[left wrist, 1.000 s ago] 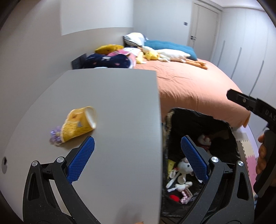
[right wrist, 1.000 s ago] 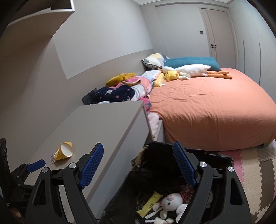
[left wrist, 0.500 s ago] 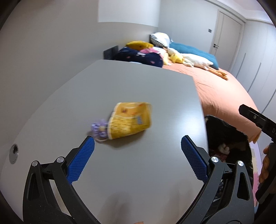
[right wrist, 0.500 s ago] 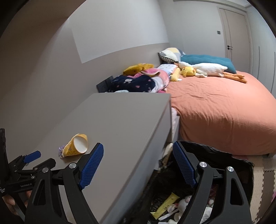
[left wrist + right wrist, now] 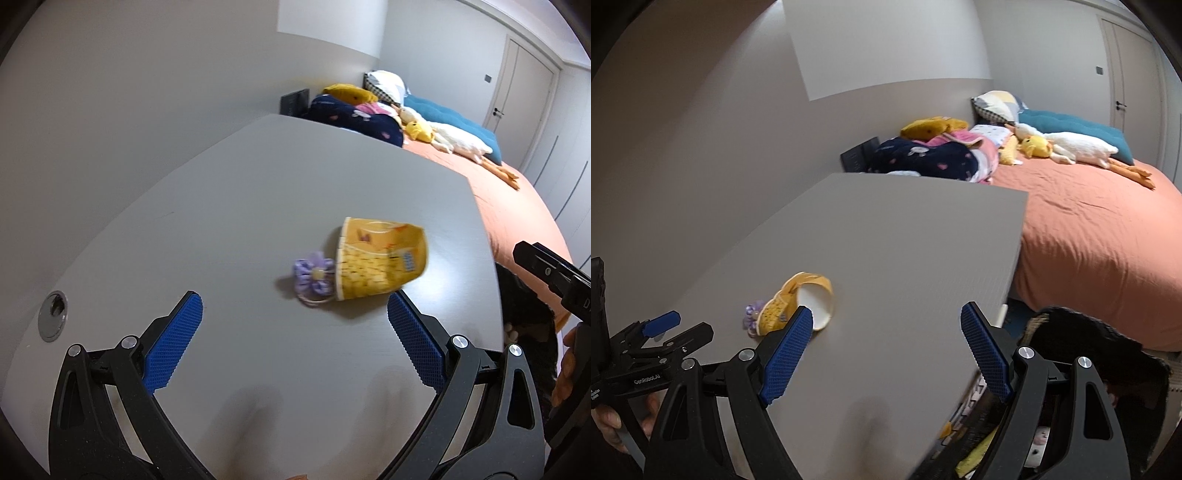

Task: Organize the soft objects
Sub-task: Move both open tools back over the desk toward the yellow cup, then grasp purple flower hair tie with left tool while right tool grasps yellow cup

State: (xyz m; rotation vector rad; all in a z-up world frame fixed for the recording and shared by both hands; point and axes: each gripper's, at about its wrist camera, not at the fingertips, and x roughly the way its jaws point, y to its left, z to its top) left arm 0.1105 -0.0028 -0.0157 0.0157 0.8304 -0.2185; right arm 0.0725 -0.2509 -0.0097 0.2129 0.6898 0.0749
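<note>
A small yellow soft shoe [image 5: 382,262] with a purple flower [image 5: 314,277] at its toe lies on its side on the grey desk [image 5: 240,206]. My left gripper [image 5: 295,317] hovers open just short of it, with nothing between the blue pads. In the right wrist view the same shoe [image 5: 798,301] lies beside the left fingertip of my right gripper [image 5: 886,317], which is open and empty above the desk [image 5: 905,229]. The left gripper [image 5: 661,328] shows at the lower left there, held by a hand.
A black bin [image 5: 1108,369] holding soft toys stands at the desk's right edge beside the orange bed [image 5: 1089,229]. Pillows, blankets and a plush duck [image 5: 1071,147] lie at the bed's head. A cable hole [image 5: 54,314] sits at the desk's left. The wall runs along the desk's far side.
Both grippers swung left from above the bin toward the desk. The yellow shoe now sits nearer the left gripper's pads and closer to centre; the bin slid to the right edge.
</note>
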